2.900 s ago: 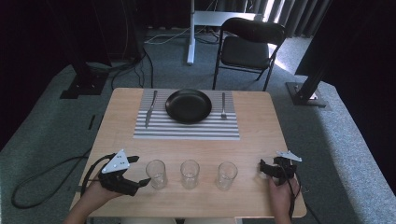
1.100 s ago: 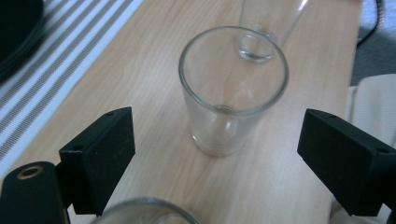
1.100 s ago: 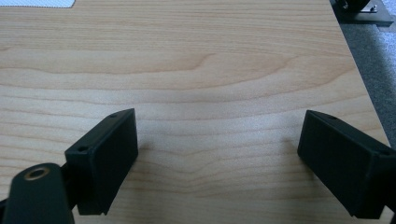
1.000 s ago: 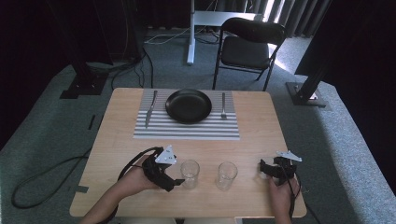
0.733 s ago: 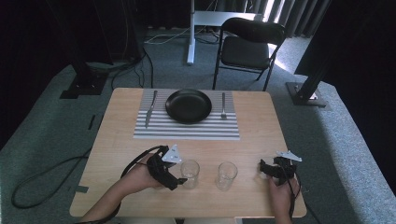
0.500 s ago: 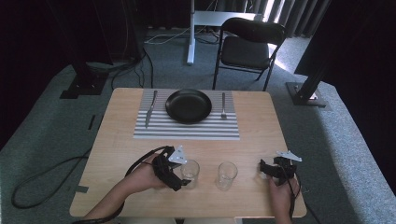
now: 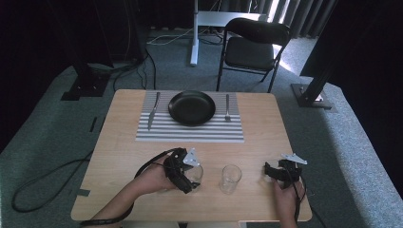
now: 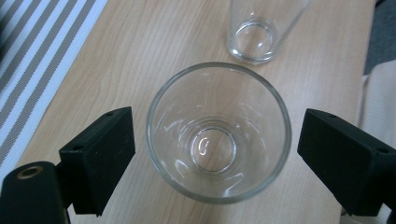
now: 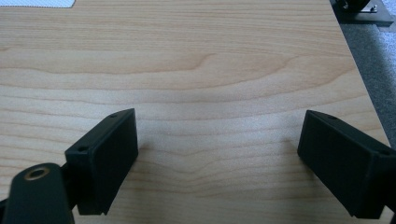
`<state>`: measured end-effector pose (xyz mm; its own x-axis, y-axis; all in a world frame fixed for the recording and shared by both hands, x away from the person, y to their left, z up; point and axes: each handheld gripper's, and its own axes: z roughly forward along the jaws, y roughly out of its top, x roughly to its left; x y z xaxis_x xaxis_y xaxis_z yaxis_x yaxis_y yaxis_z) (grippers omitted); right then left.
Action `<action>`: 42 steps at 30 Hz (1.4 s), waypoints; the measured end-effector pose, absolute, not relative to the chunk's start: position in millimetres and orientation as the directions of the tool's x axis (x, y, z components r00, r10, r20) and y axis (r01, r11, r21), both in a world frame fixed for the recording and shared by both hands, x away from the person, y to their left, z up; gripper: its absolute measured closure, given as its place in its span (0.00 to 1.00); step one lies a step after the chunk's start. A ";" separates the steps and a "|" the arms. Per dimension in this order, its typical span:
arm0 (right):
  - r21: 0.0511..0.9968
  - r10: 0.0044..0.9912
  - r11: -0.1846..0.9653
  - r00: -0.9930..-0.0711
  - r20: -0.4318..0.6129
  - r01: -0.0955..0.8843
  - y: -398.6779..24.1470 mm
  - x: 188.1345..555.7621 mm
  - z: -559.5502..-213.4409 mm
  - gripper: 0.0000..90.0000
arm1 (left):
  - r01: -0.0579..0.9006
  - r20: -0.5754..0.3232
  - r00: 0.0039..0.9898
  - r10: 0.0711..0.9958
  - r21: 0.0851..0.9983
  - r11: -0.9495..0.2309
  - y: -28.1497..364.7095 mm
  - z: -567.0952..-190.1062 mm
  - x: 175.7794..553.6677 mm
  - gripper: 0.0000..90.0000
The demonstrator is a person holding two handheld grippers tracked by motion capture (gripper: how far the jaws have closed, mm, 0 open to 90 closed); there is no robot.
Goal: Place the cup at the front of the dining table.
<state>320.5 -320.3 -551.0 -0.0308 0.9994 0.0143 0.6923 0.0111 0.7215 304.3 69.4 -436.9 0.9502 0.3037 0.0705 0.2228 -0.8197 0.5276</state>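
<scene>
An empty clear glass [image 8: 218, 140] stands upright on the wooden table [image 7: 123, 156], between the jaws of my left gripper [image 8: 217, 158]. The jaws are wide apart, with a gap on each side of the rim. In the high view that glass [image 7: 197, 172] is half covered by the left gripper [image 7: 190, 175] near the table's front. A second clear glass [image 7: 231, 178] stands just to its right, and its base [image 8: 254, 32] is visible beyond the first. My right gripper [image 7: 270, 172] rests at the front right, open over bare wood [image 9: 217, 158].
A striped placemat [image 7: 190, 133] lies at the far middle of the table with a black plate [image 7: 192, 107], a knife [image 7: 152, 111] to its left and a fork [image 7: 227, 107] to its right. A folding chair [image 7: 252, 47] stands behind the table.
My left gripper has travelled right along the table's front, past where the leftmost glass stood, to the glass it now straddles. The right gripper has stayed put.
</scene>
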 end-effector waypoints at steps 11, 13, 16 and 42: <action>0.722 0.999 0.012 -0.032 0.013 0.692 -320.3 320.6 -551.0 0.13 | 0.327 0.003 0.930 0.368 0.453 -0.829 62.3 -441.0 313.2 0.13; 0.722 0.999 0.012 -0.032 0.014 0.692 -320.3 320.6 -551.0 0.13 | 0.320 0.006 0.933 0.359 0.439 -0.840 61.0 -441.7 313.0 0.13; 0.722 0.999 0.012 -0.032 0.014 0.692 -320.3 320.6 -551.0 0.13 | 0.306 0.024 0.936 0.351 0.438 -0.845 56.5 -442.0 311.1 0.16; 0.722 0.999 0.012 -0.032 0.014 0.692 -320.3 320.6 -551.0 0.13 | 0.377 0.012 0.910 0.414 0.390 -0.840 48.4 -449.4 315.0 0.32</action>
<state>320.6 -320.3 -551.0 -0.0318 0.9994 0.0137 0.6918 0.0121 0.7220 315.0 48.4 -449.4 0.9104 0.4135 0.0118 0.3766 -0.8403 0.3900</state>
